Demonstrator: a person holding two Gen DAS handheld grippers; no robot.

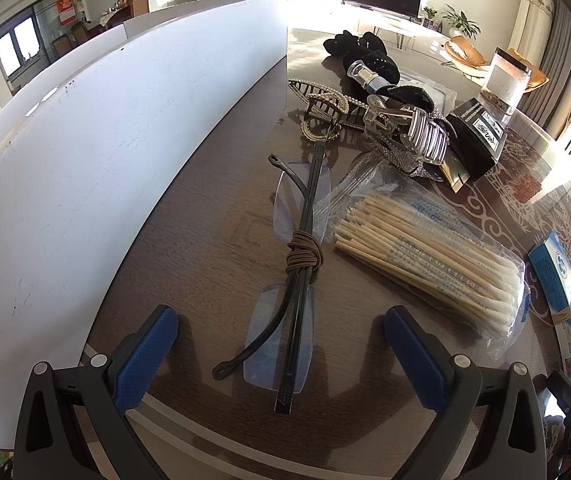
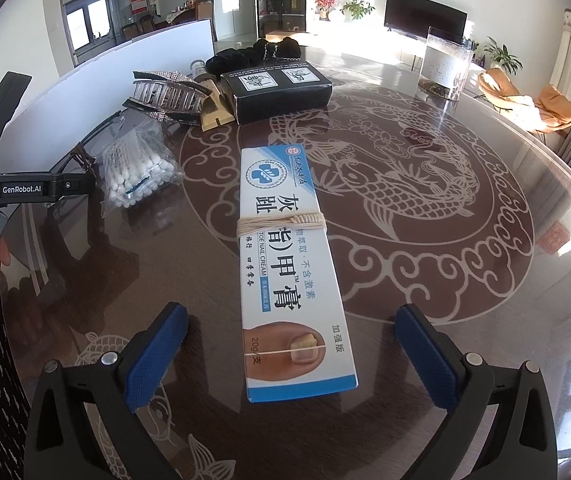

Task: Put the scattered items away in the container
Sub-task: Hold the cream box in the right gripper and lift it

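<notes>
My left gripper point(image 1: 281, 354) is open, its blue pads either side of folded rimless glasses point(image 1: 293, 280) bound with a brown hair tie point(image 1: 303, 252). A tall white container wall point(image 1: 105, 168) stands along the left. A bag of cotton swabs point(image 1: 429, 256) lies right of the glasses. My right gripper point(image 2: 291, 354) is open around the near end of a white and blue nail cream box point(image 2: 289, 264) with string around it. The left gripper body point(image 2: 25, 188) shows at the left of the right wrist view.
Farther back lie a gold claw clip point(image 1: 321, 116), a clear claw clip point(image 1: 421, 132), black scrunchies point(image 1: 365, 52), a black box point(image 2: 277, 90) and a clear jar point(image 2: 445, 64). The round glass-topped table point(image 2: 425, 184) has a fish pattern.
</notes>
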